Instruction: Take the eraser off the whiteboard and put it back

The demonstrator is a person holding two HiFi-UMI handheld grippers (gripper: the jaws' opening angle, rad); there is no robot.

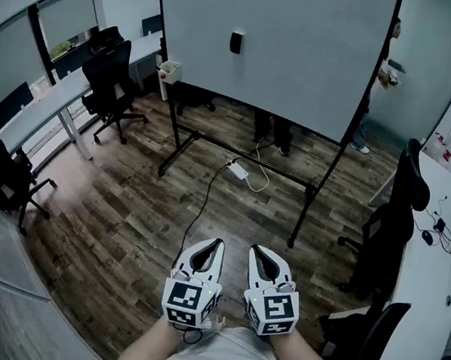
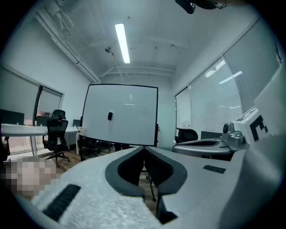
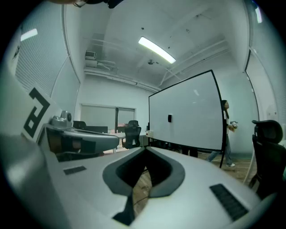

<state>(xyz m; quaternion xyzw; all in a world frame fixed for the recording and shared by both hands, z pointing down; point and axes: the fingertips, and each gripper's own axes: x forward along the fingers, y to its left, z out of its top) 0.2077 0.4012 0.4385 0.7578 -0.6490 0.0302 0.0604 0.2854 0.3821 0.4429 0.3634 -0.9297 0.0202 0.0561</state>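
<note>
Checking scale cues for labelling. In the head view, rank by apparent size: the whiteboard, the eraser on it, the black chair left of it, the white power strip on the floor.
1. whiteboard
2. black chair
3. eraser and power strip: both small, look about alike, so unranked.

- Wood floor (image 1: 120,227): the whiteboard (image 1: 308,54) stands on it on a black frame. A white power strip (image 1: 238,170) and its cable (image 1: 202,205) lie just in front.
- Black chairs (image 1: 110,86) stand on the floor at left, with a white bin (image 1: 168,79) beside the board's left edge.
- Whiteboard: the eraser (image 1: 236,42) sits on its face (small, dark, upper middle).
</note>
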